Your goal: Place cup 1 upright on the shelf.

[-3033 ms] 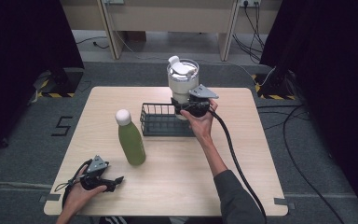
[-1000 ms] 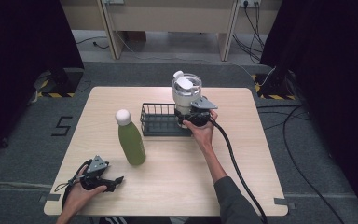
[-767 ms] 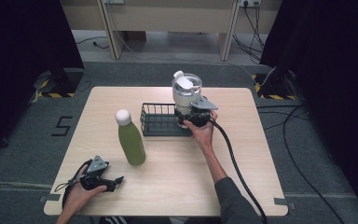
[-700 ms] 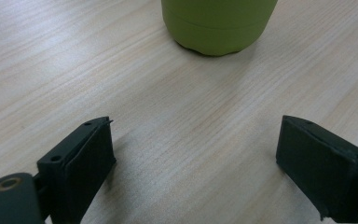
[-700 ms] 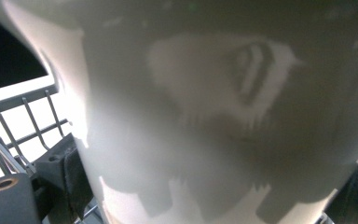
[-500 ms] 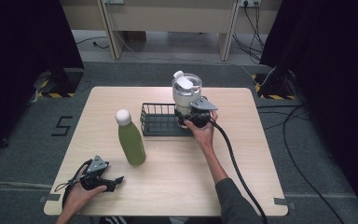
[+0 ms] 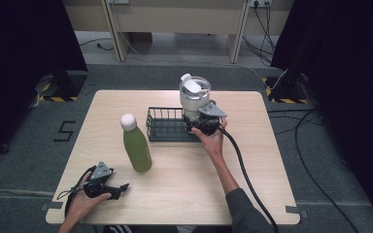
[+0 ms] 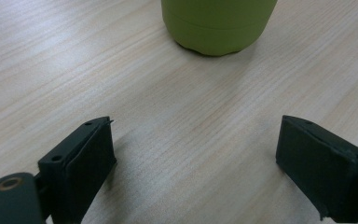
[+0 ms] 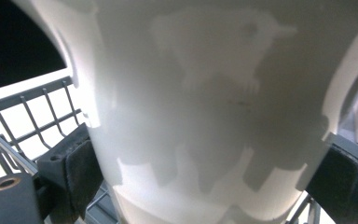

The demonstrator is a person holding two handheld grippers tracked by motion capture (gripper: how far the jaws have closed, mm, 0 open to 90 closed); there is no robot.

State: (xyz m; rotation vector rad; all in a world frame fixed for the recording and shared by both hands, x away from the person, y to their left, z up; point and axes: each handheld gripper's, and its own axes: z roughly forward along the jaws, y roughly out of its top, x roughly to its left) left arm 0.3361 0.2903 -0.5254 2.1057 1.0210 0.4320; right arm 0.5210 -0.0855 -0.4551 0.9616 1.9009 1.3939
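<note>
- Here the right hand-held gripper (image 7: 200, 125) clamps the white jug (image 7: 194, 95), standing in the wire basket (image 7: 161, 127); jug contents unseen.
- Left hand-held gripper (image 7: 119, 186), jaws wide, faces the green bottle (image 7: 135, 144), cropped.

A green bottle (image 7: 136, 145) stands upright on the table (image 7: 184, 189).
</note>
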